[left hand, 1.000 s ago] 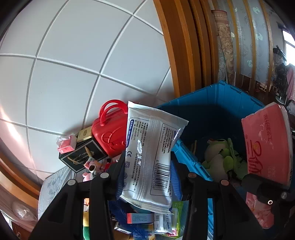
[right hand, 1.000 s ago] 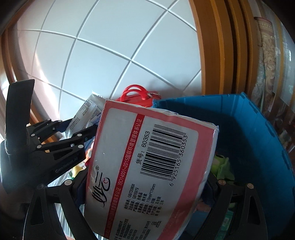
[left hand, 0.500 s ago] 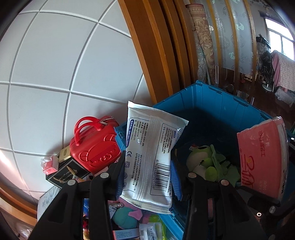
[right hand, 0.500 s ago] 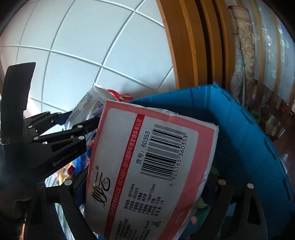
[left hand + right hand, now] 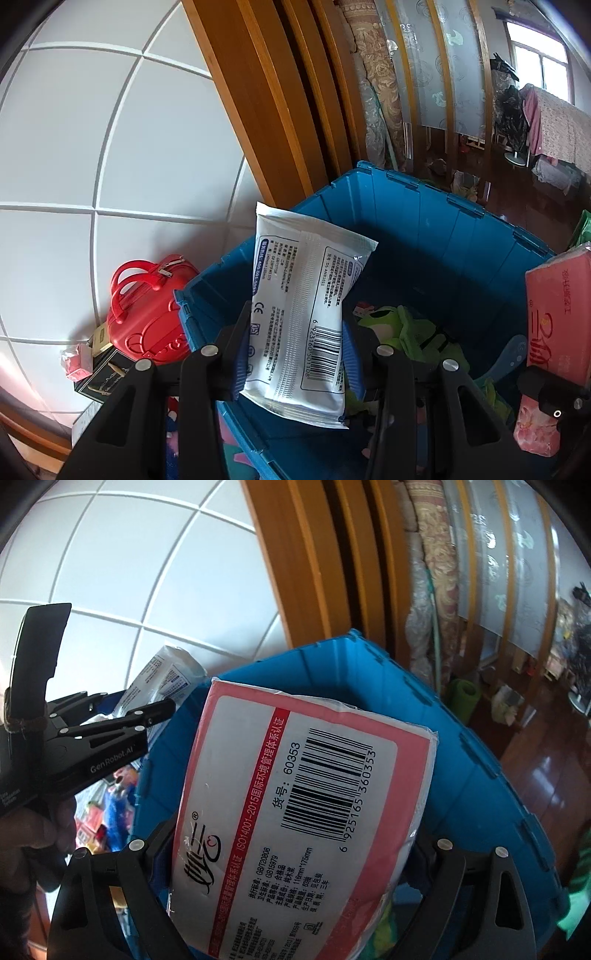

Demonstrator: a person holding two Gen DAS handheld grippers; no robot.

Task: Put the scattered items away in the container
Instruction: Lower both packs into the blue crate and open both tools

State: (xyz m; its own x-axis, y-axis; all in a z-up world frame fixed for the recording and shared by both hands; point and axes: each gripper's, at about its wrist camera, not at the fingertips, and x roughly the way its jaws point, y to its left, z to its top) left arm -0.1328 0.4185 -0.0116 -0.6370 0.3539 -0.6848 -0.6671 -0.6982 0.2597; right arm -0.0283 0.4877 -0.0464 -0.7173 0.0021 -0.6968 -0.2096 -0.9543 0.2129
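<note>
White tiled floor (image 5: 110, 147), orange wooden door frame (image 5: 258, 110), sunlit window (image 5: 535, 70).

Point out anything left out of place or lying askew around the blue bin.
The red toy suitcase leans against the outside of the blue bin, with a black box and small pink packet beside it on the floor. Inside, a green frog plush lies crumpled. Both grippers hold packs above the bin.

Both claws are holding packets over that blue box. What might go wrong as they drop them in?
The white packet, held by the left gripper, hangs near the blue bin's near wall, so it may catch the rim or fall outside. The right gripper and its pink tissue pack sit close alongside; they might bump. Either packet would land on the green frog toy.
</note>
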